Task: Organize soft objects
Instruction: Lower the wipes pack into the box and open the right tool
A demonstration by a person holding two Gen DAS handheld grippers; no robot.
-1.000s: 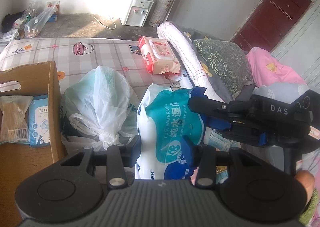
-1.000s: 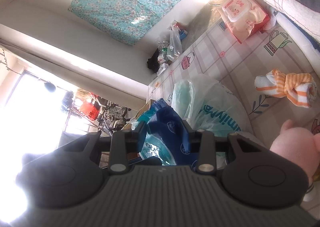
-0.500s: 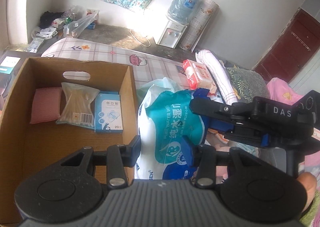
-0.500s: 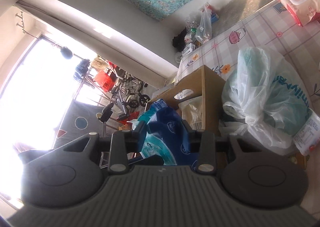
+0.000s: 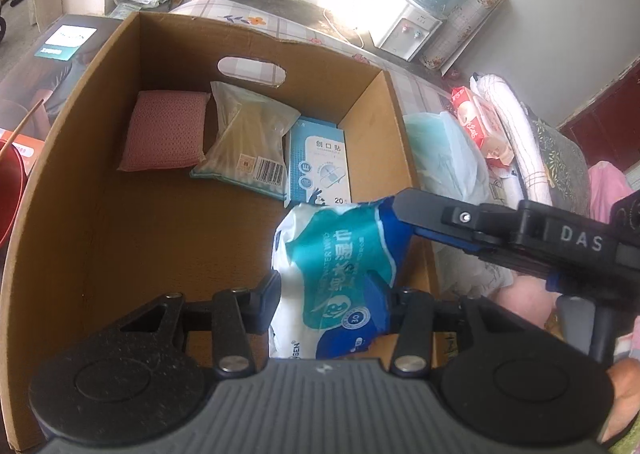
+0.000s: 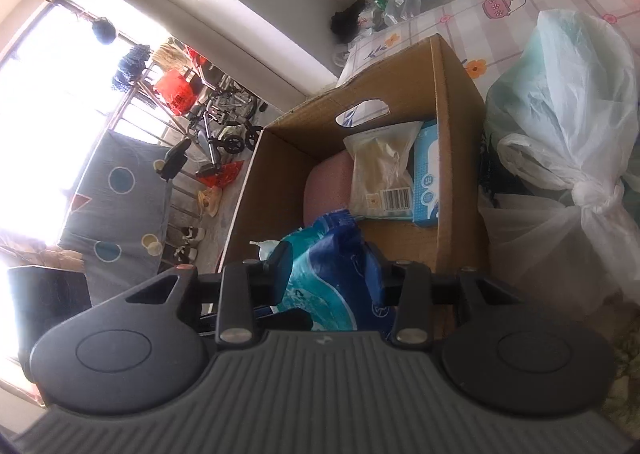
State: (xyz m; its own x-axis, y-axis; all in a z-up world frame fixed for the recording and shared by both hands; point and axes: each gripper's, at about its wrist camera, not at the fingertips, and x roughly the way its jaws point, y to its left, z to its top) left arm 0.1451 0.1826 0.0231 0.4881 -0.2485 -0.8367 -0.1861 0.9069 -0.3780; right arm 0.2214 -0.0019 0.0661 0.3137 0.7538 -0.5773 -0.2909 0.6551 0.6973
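Cardboard box (image 5: 100,214): pink sponge (image 5: 162,130), swab bag (image 5: 248,142), plaster box (image 5: 320,162). Wet-wipes pack (image 5: 332,278): above box's right wall, clamped by left hand-held gripper (image 5: 324,290) and right hand-held gripper (image 6: 330,274). Step: carry-over. Next: lower, release.

Black tongs (image 5: 324,290), silver screws, white "DAS" lettering.

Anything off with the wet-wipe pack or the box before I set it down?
Only slightly. The wet-wipe pack is clamped by both the left gripper and right gripper, its wrapper crumpled. In the cardboard box, the clear packet overlaps the blue box.
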